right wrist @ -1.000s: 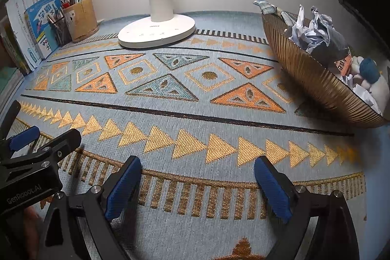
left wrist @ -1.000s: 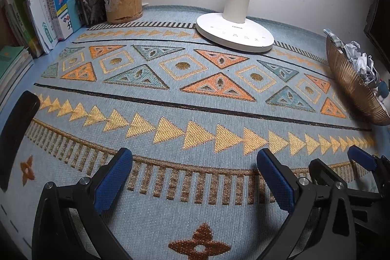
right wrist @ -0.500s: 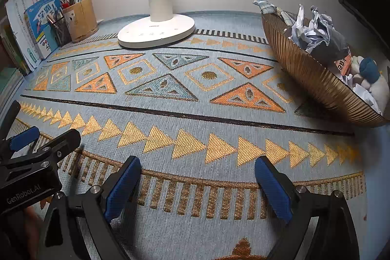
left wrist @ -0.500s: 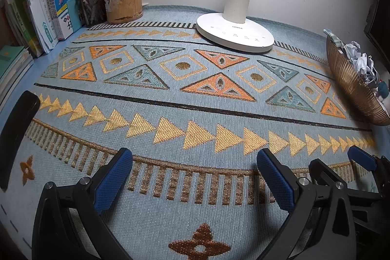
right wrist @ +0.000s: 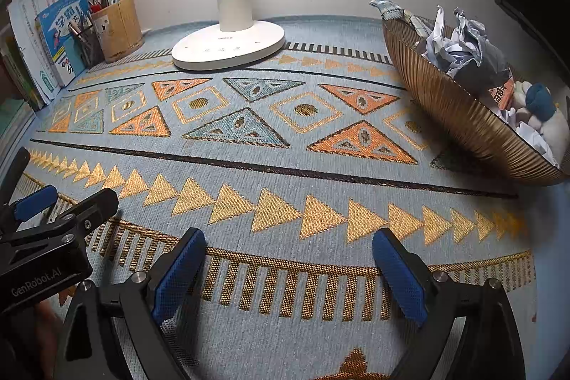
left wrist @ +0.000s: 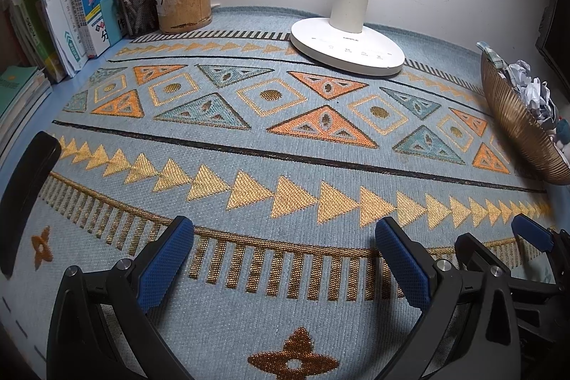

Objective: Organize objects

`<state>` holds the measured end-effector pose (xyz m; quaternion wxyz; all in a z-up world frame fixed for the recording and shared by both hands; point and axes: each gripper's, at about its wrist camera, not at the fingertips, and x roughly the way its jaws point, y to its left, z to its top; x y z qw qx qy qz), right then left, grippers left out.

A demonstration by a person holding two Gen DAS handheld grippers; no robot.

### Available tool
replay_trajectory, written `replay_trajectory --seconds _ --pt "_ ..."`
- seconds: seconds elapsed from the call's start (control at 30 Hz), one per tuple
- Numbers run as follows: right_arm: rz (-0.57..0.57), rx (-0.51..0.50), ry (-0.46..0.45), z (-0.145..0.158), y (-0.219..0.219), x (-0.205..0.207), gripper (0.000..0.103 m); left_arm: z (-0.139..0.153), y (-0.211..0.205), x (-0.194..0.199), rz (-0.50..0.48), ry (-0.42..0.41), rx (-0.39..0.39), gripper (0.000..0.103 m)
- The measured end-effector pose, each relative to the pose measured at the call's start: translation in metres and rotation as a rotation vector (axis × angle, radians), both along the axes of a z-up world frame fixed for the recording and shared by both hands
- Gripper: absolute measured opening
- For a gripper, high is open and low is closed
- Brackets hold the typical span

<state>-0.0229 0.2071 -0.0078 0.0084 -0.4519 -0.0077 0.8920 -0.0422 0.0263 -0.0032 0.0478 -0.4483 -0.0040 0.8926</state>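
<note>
Both tongs, left [left wrist: 284,259] and right [right wrist: 289,264], gape empty above my patterned mat [left wrist: 285,162]; the basket [right wrist: 459,127] holds crumpled paper, perhaps a toy.

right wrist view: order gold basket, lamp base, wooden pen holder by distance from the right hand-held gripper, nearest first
From the right hand-held gripper, open with nothing between its fingers:
1. Gold ribbed basket: on the right, holding crumpled paper and a plush toy.
2. White lamp base: ahead at centre, near the back wall.
3. Wooden pen holder: far back-left corner, beside the mesh pen cup and books.
</note>
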Motion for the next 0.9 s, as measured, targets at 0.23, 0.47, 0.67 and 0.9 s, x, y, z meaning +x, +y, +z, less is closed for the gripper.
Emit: replay_trajectory --seconds 0.23,0.47,0.67,0.9 --pt "-0.02 -0.012 -0.016 -0.0013 0.004 -0.0019 0.101 -0.0021 0.0058 -0.0026 -0.015 -0.015 -0.05 0.103" --pt "-0.026 -0.009 -0.017 -0.0013 0.0047 -0.0005 0.103 -0.0019 0.0062 -0.0035 0.0 -0.012 -0.049 0.103" --pt "-0.041 -0.003 -0.004 -0.0008 0.004 0.0054 0.103 -0.0018 0.0074 -0.0055 -0.003 -0.012 -0.046 0.103" --pt "-0.042 -0.005 -0.003 -0.0008 0.0031 0.0044 0.103 -0.0006 0.0062 -0.0073 -0.006 -0.011 -0.044 0.103"
